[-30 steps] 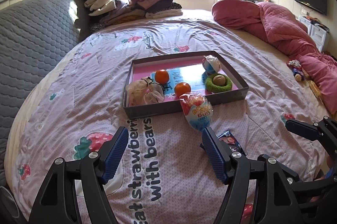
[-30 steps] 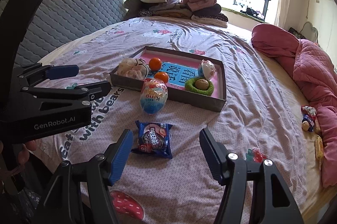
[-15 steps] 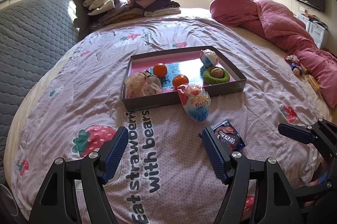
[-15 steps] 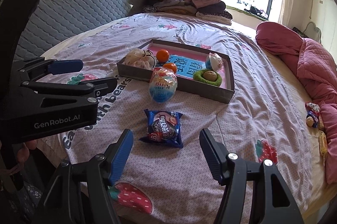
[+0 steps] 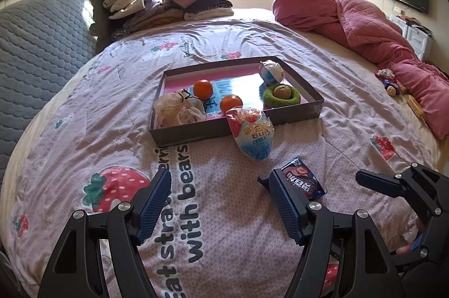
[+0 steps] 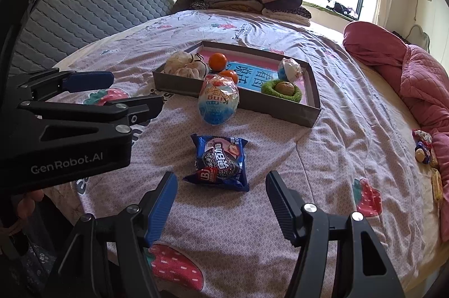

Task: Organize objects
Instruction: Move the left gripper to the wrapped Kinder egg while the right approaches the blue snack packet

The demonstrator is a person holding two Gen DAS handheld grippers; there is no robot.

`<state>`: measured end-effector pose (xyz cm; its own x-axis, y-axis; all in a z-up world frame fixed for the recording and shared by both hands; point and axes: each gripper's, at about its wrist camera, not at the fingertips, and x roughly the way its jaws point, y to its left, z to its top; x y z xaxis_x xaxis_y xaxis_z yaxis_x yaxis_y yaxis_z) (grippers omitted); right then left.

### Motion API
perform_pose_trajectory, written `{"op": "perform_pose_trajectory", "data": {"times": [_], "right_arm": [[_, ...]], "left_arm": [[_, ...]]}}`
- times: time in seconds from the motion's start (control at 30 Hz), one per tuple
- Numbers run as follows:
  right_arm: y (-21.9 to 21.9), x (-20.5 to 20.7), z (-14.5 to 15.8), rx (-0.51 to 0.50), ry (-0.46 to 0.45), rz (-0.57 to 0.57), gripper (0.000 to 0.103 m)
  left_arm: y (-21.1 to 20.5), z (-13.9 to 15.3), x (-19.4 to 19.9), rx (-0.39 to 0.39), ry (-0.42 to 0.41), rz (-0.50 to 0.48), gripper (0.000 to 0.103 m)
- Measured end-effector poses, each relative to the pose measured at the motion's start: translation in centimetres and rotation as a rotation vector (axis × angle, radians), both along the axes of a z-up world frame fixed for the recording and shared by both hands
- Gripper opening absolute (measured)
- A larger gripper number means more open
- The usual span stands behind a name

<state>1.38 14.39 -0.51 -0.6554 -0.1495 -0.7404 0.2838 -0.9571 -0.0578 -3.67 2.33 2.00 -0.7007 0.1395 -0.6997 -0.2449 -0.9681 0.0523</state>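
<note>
A grey cardboard tray [image 5: 196,133] [image 6: 252,101] lies on the bed and holds two oranges [image 5: 202,89] [image 6: 218,60], a pale drawstring pouch [image 5: 175,110] [image 6: 182,65], a walnut in a green ring [image 5: 282,94] [image 6: 283,89] and a wrapped ball [image 5: 270,71]. A big wrapped egg [image 5: 252,129] [image 6: 219,99] leans on the tray's near wall. A blue biscuit packet [image 6: 219,162] [image 5: 301,181] lies nearer. My right gripper [image 6: 221,188] is open just short of the packet. My left gripper [image 5: 219,186] is open over bare sheet, with the packet beside its right finger.
Folded clothes [image 5: 168,0] are stacked at the bed's far end by a grey quilted headboard [image 5: 33,51]. A pink quilt [image 5: 364,29] lies bunched along the right side, with small toys [image 5: 388,80] beside it. The strawberry-print sheet [image 5: 84,129] covers the bed.
Both views have shifted a little: the tray, egg and packet sit slightly farther up and clearer. The right gripper has sunk toward the blue packet, which now lies closer to its fingertips.
</note>
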Motion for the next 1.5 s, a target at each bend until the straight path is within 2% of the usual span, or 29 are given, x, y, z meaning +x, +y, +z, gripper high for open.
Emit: {"op": "perform_pose_trajectory", "data": {"times": [1.0, 1.5], "right_arm": [[0.2, -3.7, -3.4, -0.042, -0.067, -0.014, 0.065], [-0.1, -4.6, -4.1, -0.058, -0.079, -0.016, 0.067]], "left_arm": [[2.0, -2.9, -6.1, 0.067, -0.064, -0.035, 0.074], [3.5, -4.1, -8.3, 0.06, -0.086, -0.037, 0.074]]}}
